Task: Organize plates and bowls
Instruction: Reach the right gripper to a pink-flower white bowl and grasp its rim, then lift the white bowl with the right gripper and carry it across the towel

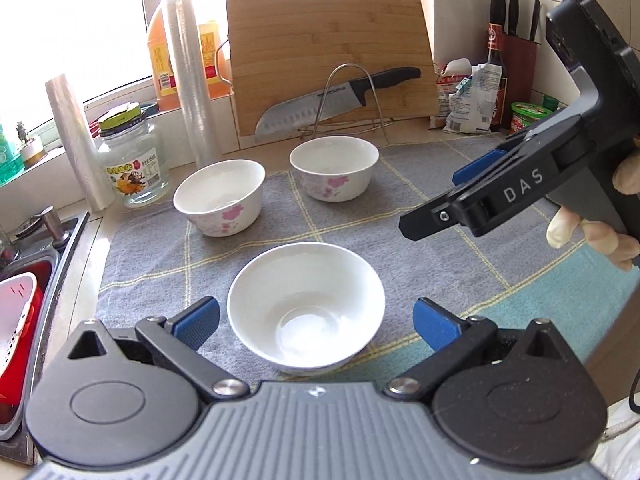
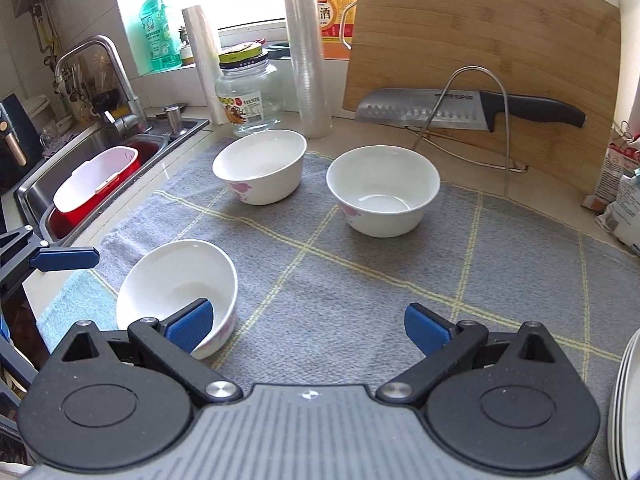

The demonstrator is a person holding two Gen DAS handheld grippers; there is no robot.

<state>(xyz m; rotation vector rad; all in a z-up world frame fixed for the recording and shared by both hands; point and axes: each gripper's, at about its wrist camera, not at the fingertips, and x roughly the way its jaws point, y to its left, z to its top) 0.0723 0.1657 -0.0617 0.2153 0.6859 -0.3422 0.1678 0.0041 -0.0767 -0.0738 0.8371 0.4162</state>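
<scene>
Three white bowls with pink flowers stand on a grey checked mat [image 1: 420, 216]. The near bowl [image 1: 306, 306] [image 2: 176, 284] lies between the spread fingers of my left gripper [image 1: 316, 324], which is open and touches nothing. Behind it stand the back-left bowl [image 1: 219, 196] [image 2: 260, 164] and the back-right bowl [image 1: 334, 168] [image 2: 382, 192]. My right gripper [image 2: 308, 327] [image 1: 444, 196] hovers open over the mat, just right of the near bowl, holding nothing. A stack of white plates [image 2: 626, 400] shows at the right edge of the right wrist view.
A bamboo cutting board [image 1: 328, 52] and a knife [image 1: 336, 100] on a wire rack stand behind the bowls. A glass jar [image 1: 132, 160], film rolls [image 1: 188, 80] and an oil bottle line the back left. The sink [image 2: 92, 148] with a red-and-white basket [image 2: 94, 182] lies left; bags and bottles are back right.
</scene>
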